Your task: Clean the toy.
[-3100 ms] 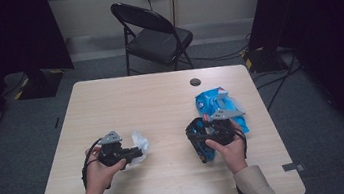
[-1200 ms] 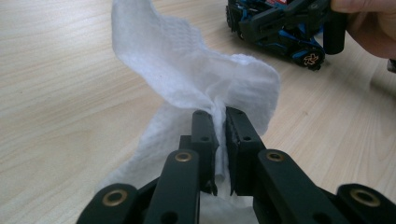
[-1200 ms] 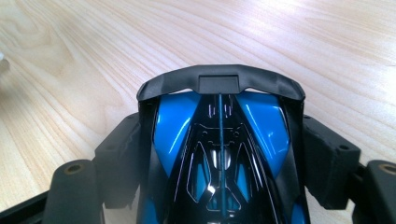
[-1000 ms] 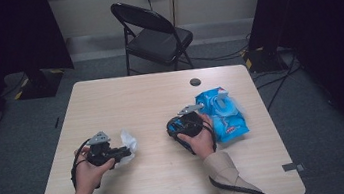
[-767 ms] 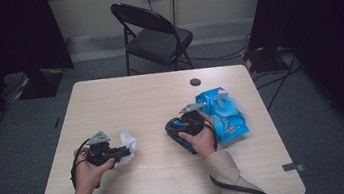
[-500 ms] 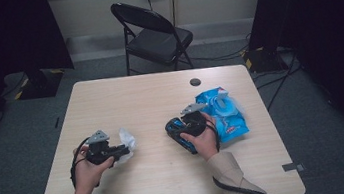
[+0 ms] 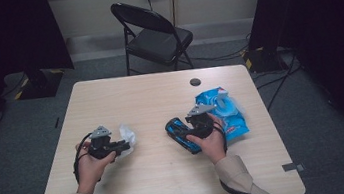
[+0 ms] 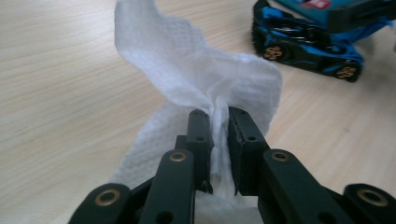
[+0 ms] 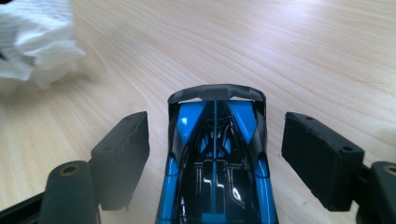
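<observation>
Left gripper point(image 8: 218, 128) pinches the limp, light wipe point(image 8: 196, 70) firmly. Right gripper point(image 9: 215, 144) is wide open astride the toy car point(image 9: 215, 163), not gripping; glossy rigid shell looks slippery, so clamp its flat sides mid-body.

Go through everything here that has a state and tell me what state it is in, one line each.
left gripper: shut on the wipe.
wipe: crumpled, pinched between the fingers, its free end raised above the table.
right gripper: open, fingers clear of the toy car on both sides.
toy car: upright between the open fingers.
blue packet: lying flat, crinkled.
folding chair: unfolded, unoccupied.
</observation>
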